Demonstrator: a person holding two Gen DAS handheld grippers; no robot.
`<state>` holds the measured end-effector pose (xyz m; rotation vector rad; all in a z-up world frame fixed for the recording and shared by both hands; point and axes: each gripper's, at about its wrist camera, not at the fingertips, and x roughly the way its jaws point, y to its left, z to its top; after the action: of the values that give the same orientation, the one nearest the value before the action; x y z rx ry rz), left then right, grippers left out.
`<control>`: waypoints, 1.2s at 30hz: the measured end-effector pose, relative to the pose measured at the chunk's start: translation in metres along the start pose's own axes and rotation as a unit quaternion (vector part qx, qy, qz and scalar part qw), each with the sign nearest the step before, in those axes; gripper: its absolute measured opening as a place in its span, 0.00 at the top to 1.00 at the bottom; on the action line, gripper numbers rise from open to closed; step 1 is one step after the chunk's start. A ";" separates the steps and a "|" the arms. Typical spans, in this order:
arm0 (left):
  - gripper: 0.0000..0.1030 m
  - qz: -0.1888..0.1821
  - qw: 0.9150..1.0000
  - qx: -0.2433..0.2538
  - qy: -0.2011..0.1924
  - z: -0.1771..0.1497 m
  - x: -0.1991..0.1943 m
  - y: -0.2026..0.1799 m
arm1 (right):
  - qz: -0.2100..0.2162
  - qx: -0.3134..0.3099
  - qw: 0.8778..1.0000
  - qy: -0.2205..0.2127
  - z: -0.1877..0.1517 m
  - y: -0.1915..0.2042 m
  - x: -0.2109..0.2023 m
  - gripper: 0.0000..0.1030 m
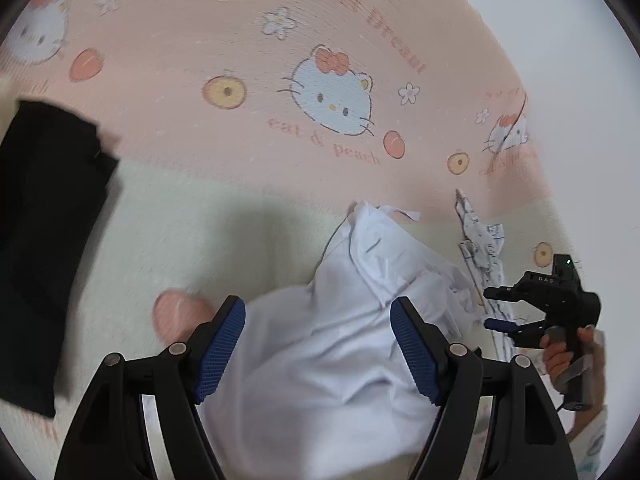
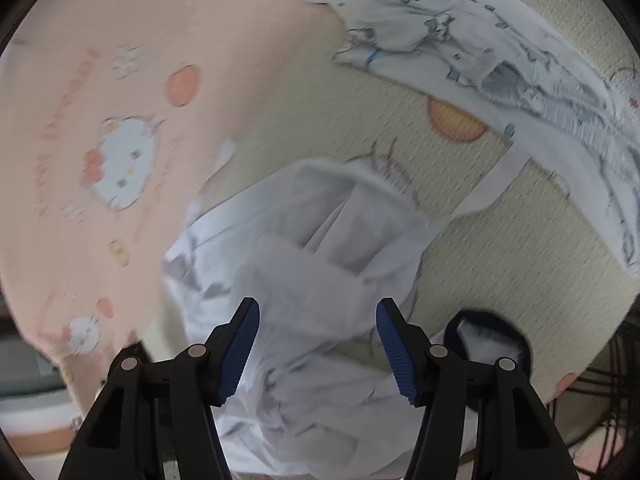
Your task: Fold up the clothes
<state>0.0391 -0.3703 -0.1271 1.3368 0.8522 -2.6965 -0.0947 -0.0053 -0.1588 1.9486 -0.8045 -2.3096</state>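
A crumpled white garment (image 1: 340, 340) lies on the pink and cream cartoon-cat mat (image 1: 240, 60). My left gripper (image 1: 318, 322) hangs open just above it, blue pads wide apart and nothing between them. In the right wrist view the same white garment (image 2: 320, 248) spreads below my right gripper (image 2: 318, 326), which is open too. The left wrist view also shows the right gripper (image 1: 494, 308) at the far right, held by a hand (image 1: 560, 356), jaws apart beside the garment's edge.
A folded black garment (image 1: 48, 240) lies at the mat's left side. A white cloth with a blue cartoon print (image 2: 500, 48) is heaped at the upper right, seen edge-on as the printed cloth (image 1: 484, 256). A dark round object (image 2: 492, 340) sits near the right gripper.
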 end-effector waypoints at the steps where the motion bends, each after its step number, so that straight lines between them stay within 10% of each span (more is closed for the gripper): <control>1: 0.28 0.007 1.000 0.009 0.002 0.005 0.006 -0.006 | -0.003 0.010 1.000 0.003 0.006 -0.002 0.001 0.41; 7: 0.28 0.027 0.998 0.048 0.026 0.027 0.037 -0.029 | -0.038 0.077 0.996 0.039 0.019 -0.026 0.023 0.42; 11: 0.28 0.033 0.996 0.068 0.049 0.042 0.062 -0.042 | 0.015 0.122 0.991 0.044 0.024 -0.043 0.021 0.42; 24: 0.28 0.033 0.982 0.094 0.162 0.073 0.153 -0.077 | -0.036 0.076 0.995 0.050 0.033 -0.050 0.024 0.42; 36: 0.40 0.093 0.974 0.114 0.172 0.078 0.200 -0.082 | -0.067 0.015 0.997 0.044 0.025 -0.035 0.026 0.42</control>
<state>-0.1649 -0.2932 -0.1989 1.8663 0.4056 -2.5176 -0.1129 0.0261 -0.1938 2.1628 -0.7259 -2.2750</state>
